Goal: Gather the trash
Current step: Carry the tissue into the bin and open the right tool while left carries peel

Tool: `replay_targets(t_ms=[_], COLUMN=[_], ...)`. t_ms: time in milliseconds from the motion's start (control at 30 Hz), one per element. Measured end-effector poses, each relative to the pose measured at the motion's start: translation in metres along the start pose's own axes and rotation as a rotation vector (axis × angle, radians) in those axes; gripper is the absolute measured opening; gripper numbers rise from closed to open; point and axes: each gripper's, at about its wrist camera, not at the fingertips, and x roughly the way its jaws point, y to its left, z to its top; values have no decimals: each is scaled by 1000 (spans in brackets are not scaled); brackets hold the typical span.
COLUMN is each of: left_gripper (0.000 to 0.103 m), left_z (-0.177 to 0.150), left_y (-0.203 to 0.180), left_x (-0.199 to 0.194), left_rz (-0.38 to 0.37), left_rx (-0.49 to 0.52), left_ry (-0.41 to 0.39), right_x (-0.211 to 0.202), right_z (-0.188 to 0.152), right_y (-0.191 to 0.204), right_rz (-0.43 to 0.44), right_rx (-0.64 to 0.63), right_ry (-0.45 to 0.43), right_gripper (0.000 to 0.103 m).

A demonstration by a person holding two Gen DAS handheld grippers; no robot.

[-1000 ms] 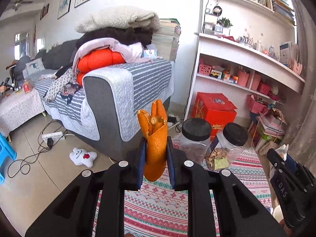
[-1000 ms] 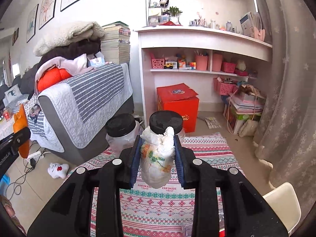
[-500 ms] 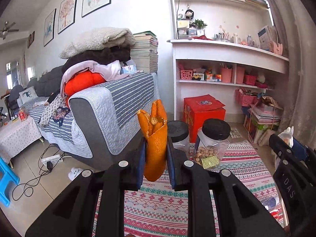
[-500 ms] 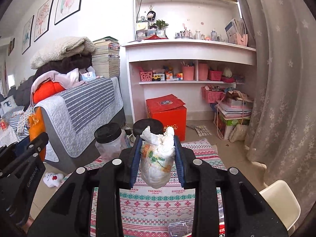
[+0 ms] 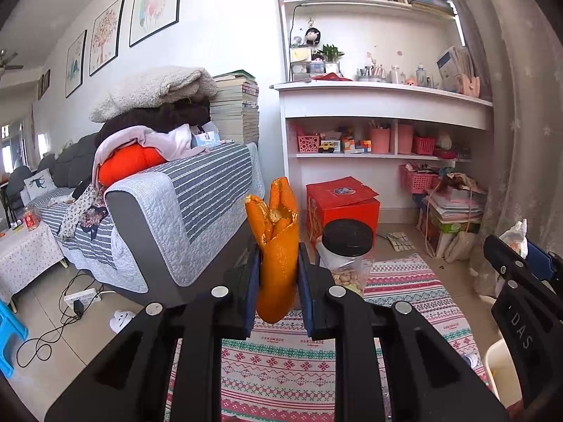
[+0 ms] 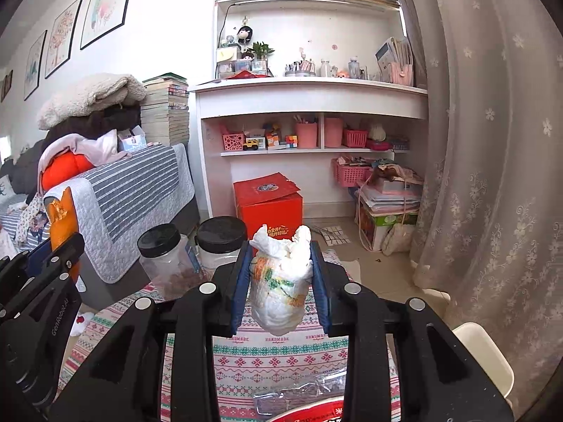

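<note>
On my left, my left gripper (image 5: 278,281) is pinching an orange peel (image 5: 276,246), jaws pressed in close on its lower half while the curled, torn top stands up free above the pads. The peel is light and leathery, with a waxy skin that could slide, so I judge the thick middle is the right place to hold it, not the ragged tips, which would tear. It hangs in the air over the patterned tablecloth (image 5: 281,362), in front of the black-lidded jar (image 5: 346,242) of snacks.

To the right, my right gripper (image 6: 281,281) is clamped on a crumpled printed tissue wad (image 6: 279,277), pads squeezing both flanks, white paper bulging above and below. It is soft, nearly weightless and will squash rather than slip; a grip across its fattest part keeps loose folds from shedding. It floats over the same cloth, just before two black-lidded jars (image 6: 191,246).

Farther right, low at the frame's edge, sits a pale rim (image 6: 482,355), possibly a bin, though I can't tell. Neither piece has been dropped anywhere yet.
</note>
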Motion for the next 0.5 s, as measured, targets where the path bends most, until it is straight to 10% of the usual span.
replay_targets(t_ms=[500], left_gripper=[22], left_z=[0], left_y=[-67], left_x=[-20], left_rz=[-98], left_rx=[43], left_ry=[-24], right_x=[-24], right_z=[0], right_y=[-73], right_rz=[-118], right_rx=[28], right_ry=[-12], right_gripper=[30])
